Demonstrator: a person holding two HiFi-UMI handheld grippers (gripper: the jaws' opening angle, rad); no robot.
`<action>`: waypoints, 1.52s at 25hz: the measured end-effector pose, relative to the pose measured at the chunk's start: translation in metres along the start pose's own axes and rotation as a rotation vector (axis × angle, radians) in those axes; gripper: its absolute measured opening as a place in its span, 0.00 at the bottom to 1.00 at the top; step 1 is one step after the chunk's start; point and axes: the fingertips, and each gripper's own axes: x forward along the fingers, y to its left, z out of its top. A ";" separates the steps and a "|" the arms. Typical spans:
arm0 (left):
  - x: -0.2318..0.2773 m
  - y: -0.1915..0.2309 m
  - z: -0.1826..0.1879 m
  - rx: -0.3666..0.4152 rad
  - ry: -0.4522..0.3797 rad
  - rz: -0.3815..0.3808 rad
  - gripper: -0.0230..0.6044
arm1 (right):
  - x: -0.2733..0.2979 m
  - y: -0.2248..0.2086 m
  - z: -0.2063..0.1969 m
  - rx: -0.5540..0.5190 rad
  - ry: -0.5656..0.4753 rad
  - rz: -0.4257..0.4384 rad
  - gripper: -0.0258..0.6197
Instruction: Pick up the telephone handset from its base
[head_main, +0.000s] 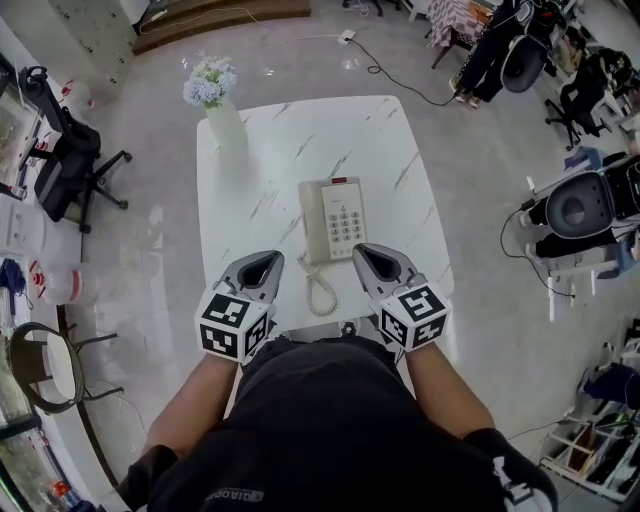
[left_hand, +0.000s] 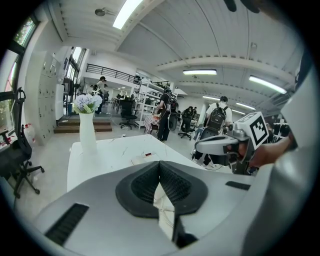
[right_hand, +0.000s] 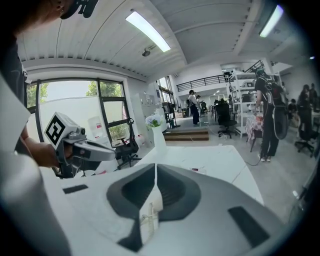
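- Currently the telephone handset lies on its base, on the white table.
- Left gripper: jaws together, empty, near the base's left.
- Right gripper: likewise closed and empty, near its right.

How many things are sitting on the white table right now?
2: the telephone at the near middle, and a vase of flowers at the far left corner. The person's body hides the near edge.

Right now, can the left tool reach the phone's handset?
Probably yes. The handset lies on the left of the phone, just ahead of the left tool, with nothing in between. Its jaws are shut, so they'd need to open first.
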 end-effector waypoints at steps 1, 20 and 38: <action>-0.001 0.000 0.000 0.001 -0.002 0.000 0.04 | 0.001 0.000 0.001 -0.004 0.000 -0.002 0.04; -0.011 -0.006 -0.008 -0.012 -0.008 0.008 0.04 | -0.001 0.012 -0.003 -0.037 0.026 0.026 0.39; -0.036 0.023 -0.025 -0.043 -0.011 0.083 0.04 | 0.045 0.004 -0.014 0.036 0.109 -0.003 0.39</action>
